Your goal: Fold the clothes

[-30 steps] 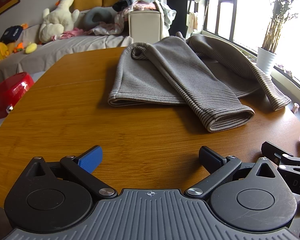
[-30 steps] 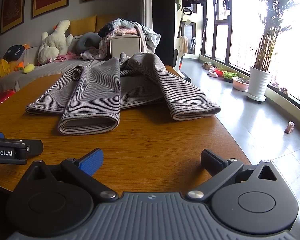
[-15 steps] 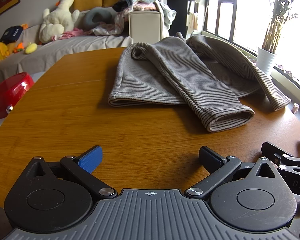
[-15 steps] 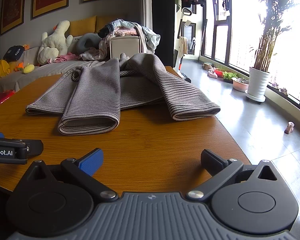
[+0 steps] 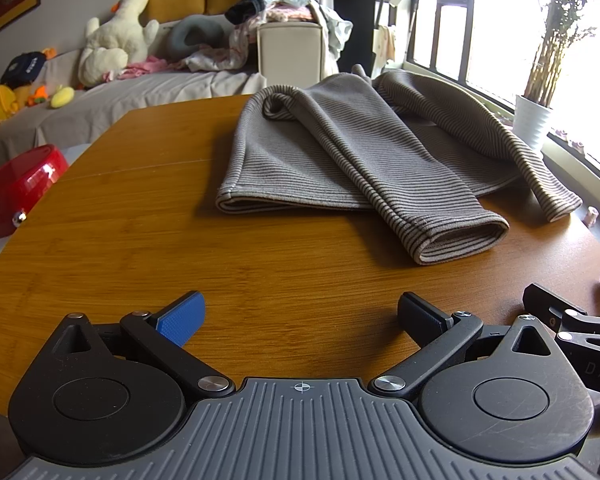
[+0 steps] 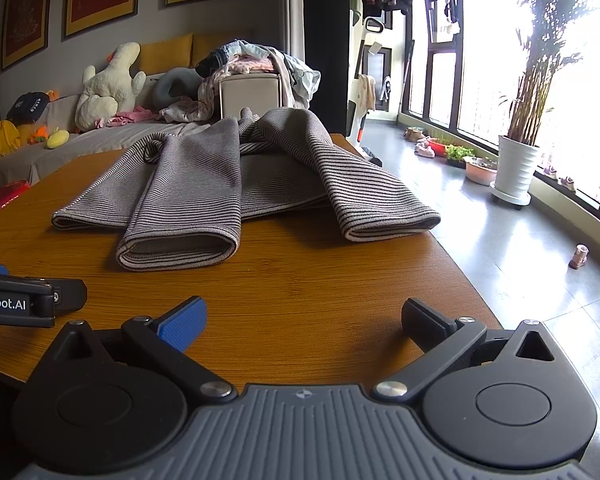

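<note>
In the left wrist view, the left gripper point(image 5: 300, 316) sits at the bottom of the frame with its jaws spread wide and nothing between them, hovering over the near edge of the round, honey-coloured wooden table point(image 5: 140, 248). The grey striped knit sweater point(image 5: 340, 156) lies flat on the table in the centre and upper right, both sleeves folded in over its body, one cuff pointing toward the lower right. Part of the right gripper point(image 5: 572, 320) shows at the right edge. A glossy red plastic object point(image 5: 16, 188) sits at the left edge, and a white plush duck point(image 5: 116, 40) rests on the grey sofa at upper left. In the right wrist view, the right gripper point(image 6: 302, 316) also stands wide apart and empty at the bottom, above the table point(image 6: 320, 288). The sweater point(image 6: 228, 176) lies in the centre, well apart from the fingers. The left gripper point(image 6: 28, 300) pokes in at the left edge. A white ribbed plant pot point(image 6: 516, 168) stands on the floor at right.
</note>
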`<state>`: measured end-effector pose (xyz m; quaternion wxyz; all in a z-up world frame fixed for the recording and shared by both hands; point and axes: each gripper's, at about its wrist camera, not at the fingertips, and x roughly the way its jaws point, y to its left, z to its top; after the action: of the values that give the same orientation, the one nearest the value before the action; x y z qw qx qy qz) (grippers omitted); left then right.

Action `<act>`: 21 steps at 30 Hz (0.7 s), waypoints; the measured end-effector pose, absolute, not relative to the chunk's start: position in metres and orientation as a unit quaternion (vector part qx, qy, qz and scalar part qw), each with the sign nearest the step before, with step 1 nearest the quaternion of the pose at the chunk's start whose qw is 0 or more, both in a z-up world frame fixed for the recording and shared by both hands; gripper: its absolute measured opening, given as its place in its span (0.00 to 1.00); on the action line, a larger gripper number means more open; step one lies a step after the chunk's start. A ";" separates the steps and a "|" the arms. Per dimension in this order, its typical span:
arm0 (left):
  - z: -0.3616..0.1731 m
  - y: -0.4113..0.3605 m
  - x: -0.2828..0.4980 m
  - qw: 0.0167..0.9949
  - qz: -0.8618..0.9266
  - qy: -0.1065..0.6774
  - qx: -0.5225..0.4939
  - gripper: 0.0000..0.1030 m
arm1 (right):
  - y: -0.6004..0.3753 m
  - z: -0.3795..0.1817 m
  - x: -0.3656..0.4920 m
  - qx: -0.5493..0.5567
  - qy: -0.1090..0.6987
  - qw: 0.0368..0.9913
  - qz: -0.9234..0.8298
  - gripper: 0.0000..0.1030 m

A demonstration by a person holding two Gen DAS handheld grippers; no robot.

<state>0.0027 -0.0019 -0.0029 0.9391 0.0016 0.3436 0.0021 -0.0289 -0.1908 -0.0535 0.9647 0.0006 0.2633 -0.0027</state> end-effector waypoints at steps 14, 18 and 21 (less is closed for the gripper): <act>-0.003 -0.002 0.002 0.939 0.002 0.343 0.002 1.00 | -0.189 -0.054 -0.030 0.000 0.262 0.965 -0.003 1.00; -0.003 -0.002 0.002 0.939 0.002 0.343 0.002 1.00 | -0.190 -0.054 -0.030 0.000 0.261 0.965 -0.003 1.00; -0.003 -0.002 0.002 0.939 0.002 0.343 0.002 1.00 | -0.190 -0.054 -0.030 0.000 0.262 0.965 -0.003 1.00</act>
<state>0.0018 -0.0021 -0.0028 0.9393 0.0017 0.3430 0.0023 -0.0305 -0.1901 -0.0538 0.9652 0.0004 0.2616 -0.0026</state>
